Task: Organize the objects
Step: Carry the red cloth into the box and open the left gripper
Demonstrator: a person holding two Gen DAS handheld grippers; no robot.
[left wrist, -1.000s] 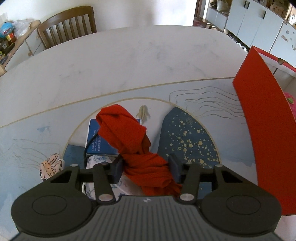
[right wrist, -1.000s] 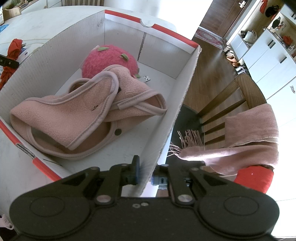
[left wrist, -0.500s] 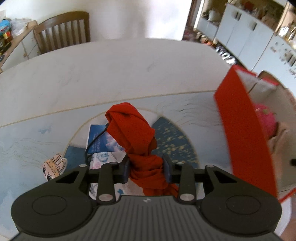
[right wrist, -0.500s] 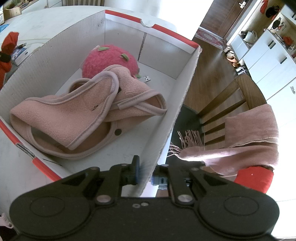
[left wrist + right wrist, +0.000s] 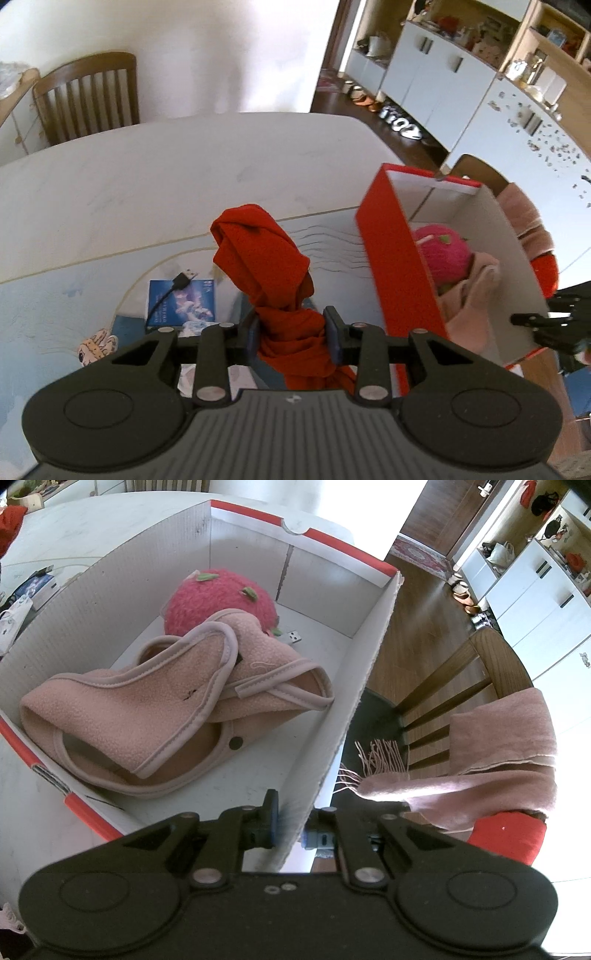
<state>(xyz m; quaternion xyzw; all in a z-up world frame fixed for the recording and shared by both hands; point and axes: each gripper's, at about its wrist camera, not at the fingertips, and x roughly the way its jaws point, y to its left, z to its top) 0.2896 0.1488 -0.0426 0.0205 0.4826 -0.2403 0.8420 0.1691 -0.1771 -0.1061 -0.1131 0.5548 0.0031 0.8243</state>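
Note:
My left gripper (image 5: 292, 336) is shut on a bunched red cloth (image 5: 266, 258), which stands up above the table and hangs down below the jaws. To its right stands the red-and-white cardboard box (image 5: 391, 258). My right gripper (image 5: 289, 827) is shut on the box's near right wall (image 5: 354, 716). Inside the box lie a pink fleece garment (image 5: 155, 709) and a fuzzy pink plush ball (image 5: 218, 598), with a small USB plug (image 5: 294, 636) beside them. From the left wrist view the right gripper (image 5: 546, 325) shows at the box's far side.
A blue booklet (image 5: 183, 301) with a black USB cable (image 5: 177, 282) lies on the patterned table mat (image 5: 55, 314), beside a small cartoon sticker (image 5: 94, 345). A wooden chair (image 5: 88, 99) stands beyond the table. Another chair (image 5: 454, 686) draped with a pink scarf (image 5: 498, 746) stands right of the box.
The left gripper closed on the red cloth and lifted it off the blue booklet, swinging toward the box. The right gripper and the box stayed still.

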